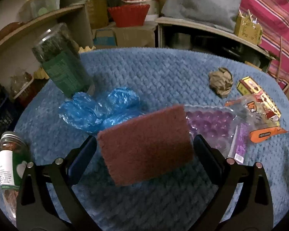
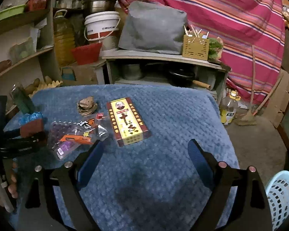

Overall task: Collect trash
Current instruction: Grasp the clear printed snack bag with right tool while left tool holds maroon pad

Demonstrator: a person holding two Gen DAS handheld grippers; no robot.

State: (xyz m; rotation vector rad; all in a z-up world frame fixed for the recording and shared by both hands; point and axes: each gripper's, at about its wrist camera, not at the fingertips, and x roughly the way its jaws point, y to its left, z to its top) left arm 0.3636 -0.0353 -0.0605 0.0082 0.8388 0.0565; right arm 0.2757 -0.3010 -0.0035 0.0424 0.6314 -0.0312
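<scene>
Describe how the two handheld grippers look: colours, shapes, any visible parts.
Both the left gripper and the right gripper have black angular linkage arms with round silver pivot pins and flat dark blue finger pads. No cables or markings show. A bare hand shows at the right view's left edge.

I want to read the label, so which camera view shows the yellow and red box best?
The right wrist view: the yellow and red box lies whole and unobstructed on the blue blanket, its printed top facing the camera. In the left wrist view the box sits small near the right edge, partly covered by a clear wrapper.
</scene>
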